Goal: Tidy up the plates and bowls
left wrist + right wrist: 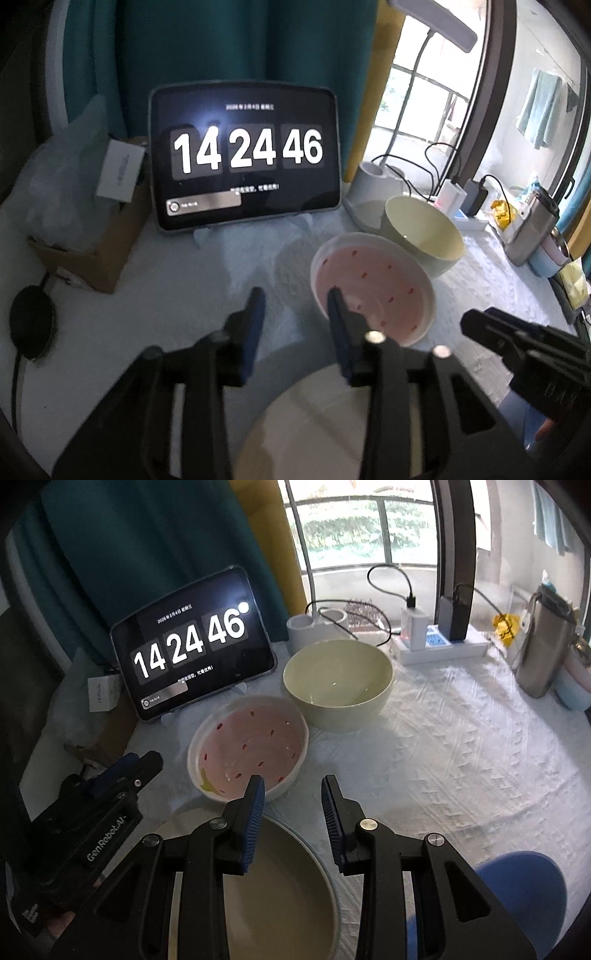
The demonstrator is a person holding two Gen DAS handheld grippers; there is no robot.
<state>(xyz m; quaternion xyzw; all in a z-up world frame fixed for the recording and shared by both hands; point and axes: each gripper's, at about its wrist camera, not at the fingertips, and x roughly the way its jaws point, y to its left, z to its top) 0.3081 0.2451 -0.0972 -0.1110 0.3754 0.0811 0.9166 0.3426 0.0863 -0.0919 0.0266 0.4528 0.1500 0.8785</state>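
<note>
Three pieces of crockery on a white textured tablecloth (461, 746): pink speckled dish (248, 746) with white rim, centre; pale green bowl (338, 686) just behind and to its right, the two rims close or touching, which cannot be told; large cream plate (280, 886) nearest the person, directly below both tools. Left gripper (295, 314): jaws part open, nothing between the pads, one finger overlapping the pink dish's near rim in its own view, contact not determinable. Right gripper (293, 797): jaws likewise part open and empty, hovering above the far edge of the cream plate. Background items: tablet (192, 646) showing a clock, propped behind the dish; cardboard box (92, 254) at left; steel flask (543, 646) and charger block (443, 642) with cables at right. Status, as judged: no piece yet grasped; stacking not begun. Risks: glazed rims are thin and slick, so a shallow pinch may slip; a dish lifted by one edge may tilt and knock the neighbouring bowl; the two tools sit close together and could collide; a dragged piece could bunch the loose cloth and disturb the propped tablet.
</note>
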